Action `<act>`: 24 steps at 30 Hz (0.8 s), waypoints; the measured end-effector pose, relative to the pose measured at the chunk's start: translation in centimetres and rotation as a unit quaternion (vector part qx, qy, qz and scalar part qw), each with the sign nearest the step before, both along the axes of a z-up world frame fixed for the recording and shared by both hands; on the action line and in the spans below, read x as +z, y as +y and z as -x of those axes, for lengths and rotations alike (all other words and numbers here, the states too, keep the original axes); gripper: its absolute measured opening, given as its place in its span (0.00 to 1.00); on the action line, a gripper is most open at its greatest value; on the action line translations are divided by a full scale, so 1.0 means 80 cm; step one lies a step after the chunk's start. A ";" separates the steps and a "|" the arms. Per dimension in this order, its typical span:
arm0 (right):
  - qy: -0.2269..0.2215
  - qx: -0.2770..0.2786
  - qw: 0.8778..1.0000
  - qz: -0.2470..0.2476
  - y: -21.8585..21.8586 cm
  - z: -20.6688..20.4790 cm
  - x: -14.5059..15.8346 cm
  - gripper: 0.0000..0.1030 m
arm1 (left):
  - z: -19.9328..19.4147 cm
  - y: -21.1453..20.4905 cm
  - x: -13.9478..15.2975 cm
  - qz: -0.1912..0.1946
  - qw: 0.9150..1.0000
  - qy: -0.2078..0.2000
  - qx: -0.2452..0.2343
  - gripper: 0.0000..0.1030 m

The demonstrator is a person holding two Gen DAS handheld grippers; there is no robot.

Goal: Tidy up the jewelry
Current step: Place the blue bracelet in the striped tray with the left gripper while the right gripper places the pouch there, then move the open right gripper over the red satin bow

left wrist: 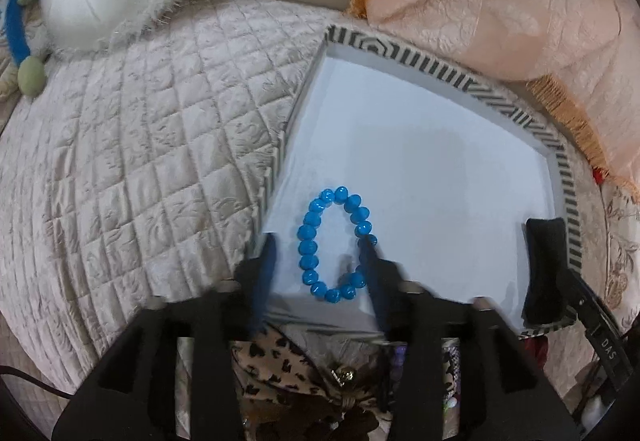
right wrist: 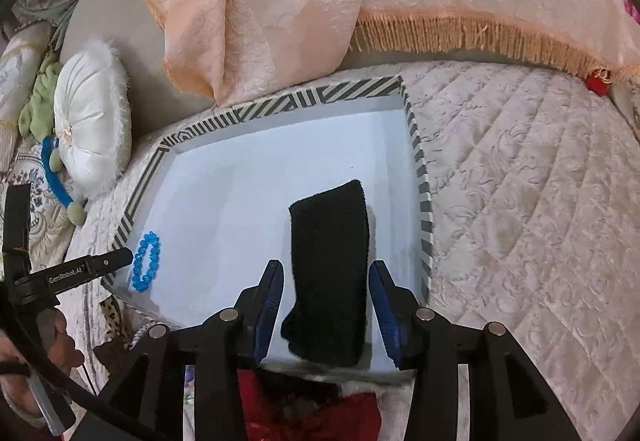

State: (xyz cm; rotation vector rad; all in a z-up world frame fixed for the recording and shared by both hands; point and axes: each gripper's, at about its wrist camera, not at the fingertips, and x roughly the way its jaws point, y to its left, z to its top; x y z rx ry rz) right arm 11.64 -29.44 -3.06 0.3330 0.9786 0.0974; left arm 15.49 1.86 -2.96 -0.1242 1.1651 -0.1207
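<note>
Both spread grippers, left (left wrist: 320, 253) lettered "GenRobot.AI", straddle untouched blue bracelet (left wrist: 334, 243) and black band (right wrist: 330, 273).

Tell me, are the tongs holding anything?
No. Left tongs sit open around the blue bracelet; right tongs sit open around the black band.

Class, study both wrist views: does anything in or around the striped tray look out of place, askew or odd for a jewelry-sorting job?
One thing stands out: a black fabric band lies in the striped tray opposite the blue beaded bracelet. It is cloth rather than beads, with its near end reaching the tray's front edge. Nothing looks spilled or damaged.
</note>
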 end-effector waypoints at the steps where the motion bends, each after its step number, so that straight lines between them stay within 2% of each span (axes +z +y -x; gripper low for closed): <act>1: -0.005 -0.003 1.000 -0.001 -0.001 0.007 0.004 0.41 | 0.004 0.003 0.003 0.004 1.000 -0.002 0.003 0.49; 4: -0.013 -0.001 1.000 -0.001 0.000 0.020 0.010 0.41 | 0.019 0.004 0.012 -0.004 1.000 -0.004 -0.004 0.49; 11: -0.029 0.006 1.000 -0.008 0.024 0.056 0.030 0.41 | 0.074 0.001 0.039 -0.050 0.998 -0.048 -0.011 0.49; 24: -0.045 0.051 0.998 0.001 0.082 0.109 0.051 0.41 | 0.155 0.007 0.066 -0.070 0.992 -0.101 0.002 0.49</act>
